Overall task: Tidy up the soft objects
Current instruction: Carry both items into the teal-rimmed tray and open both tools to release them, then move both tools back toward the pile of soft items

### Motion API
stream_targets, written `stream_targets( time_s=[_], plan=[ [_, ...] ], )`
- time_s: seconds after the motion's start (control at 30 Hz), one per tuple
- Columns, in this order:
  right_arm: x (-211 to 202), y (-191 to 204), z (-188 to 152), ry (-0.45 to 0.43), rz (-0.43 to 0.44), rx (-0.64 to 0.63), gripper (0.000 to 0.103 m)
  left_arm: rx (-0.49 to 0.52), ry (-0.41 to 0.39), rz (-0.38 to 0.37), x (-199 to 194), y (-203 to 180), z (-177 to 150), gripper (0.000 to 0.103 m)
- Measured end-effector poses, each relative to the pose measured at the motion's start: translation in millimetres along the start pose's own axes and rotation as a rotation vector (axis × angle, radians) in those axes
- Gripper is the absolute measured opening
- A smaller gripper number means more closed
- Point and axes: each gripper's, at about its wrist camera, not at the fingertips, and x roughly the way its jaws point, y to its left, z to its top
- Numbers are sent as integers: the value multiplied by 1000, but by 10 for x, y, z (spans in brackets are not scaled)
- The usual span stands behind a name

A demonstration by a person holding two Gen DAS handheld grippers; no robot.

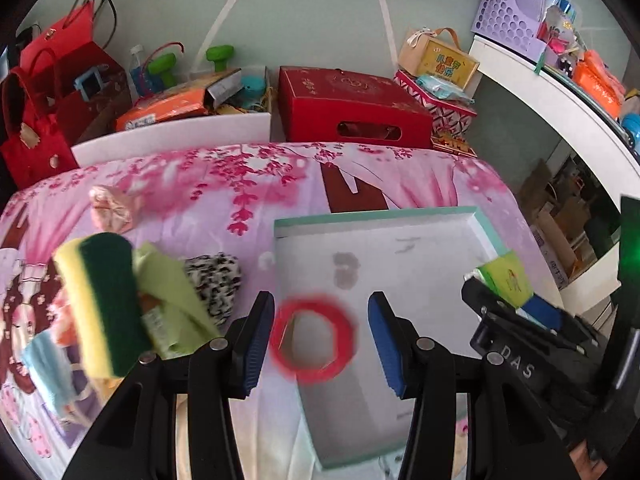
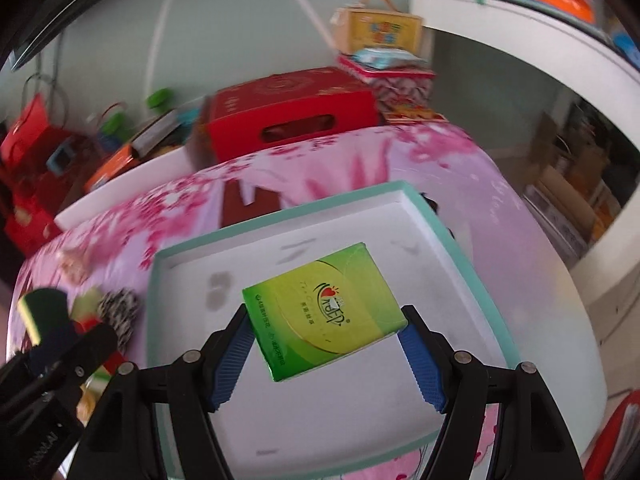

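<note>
Two tools hang over the white tray (image 2: 404,208). Right tool (image 2: 326,330) pinches the green tissue pack (image 2: 324,314) across its long side, right above the tray. Left tool (image 1: 320,340) is half open, with a red ring (image 1: 314,338) between its pads; I cannot tell if it grips.

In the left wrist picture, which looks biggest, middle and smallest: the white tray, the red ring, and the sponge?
1. White tray, easily the biggest.
2. Sponge and red ring look about alike. The ring seems to hang between the left gripper fingers, close to the camera, so I won't rank those two.
</note>
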Motion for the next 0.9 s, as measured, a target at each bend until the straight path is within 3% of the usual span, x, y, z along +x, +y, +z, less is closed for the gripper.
stream_targets(
  time_s=[0.33, 0.6, 0.67, 0.73, 0.8, 0.9],
  plan=[
    [330, -205, -52, 38, -47, 43, 75, 16, 42, -3, 441, -107, -56, 50],
    [451, -122, -130, 91, -18, 19, 76, 7, 41, -5, 350, -12, -125, 51],
    [453, -108, -140, 98, 5, 18, 79, 4, 32, -4, 309, 3, -124, 59],
    [426, -101, -143, 88, 21, 20, 94, 2, 24, -5, 275, 20, -117, 64],
    [390, -100, -142, 79, 15, 19, 100, -2, 15, -5, 241, 41, -110, 66],
    [347, -93, -141, 73, 14, 15, 103, -12, 6, 11, 214, 86, -116, 82]
  ],
)
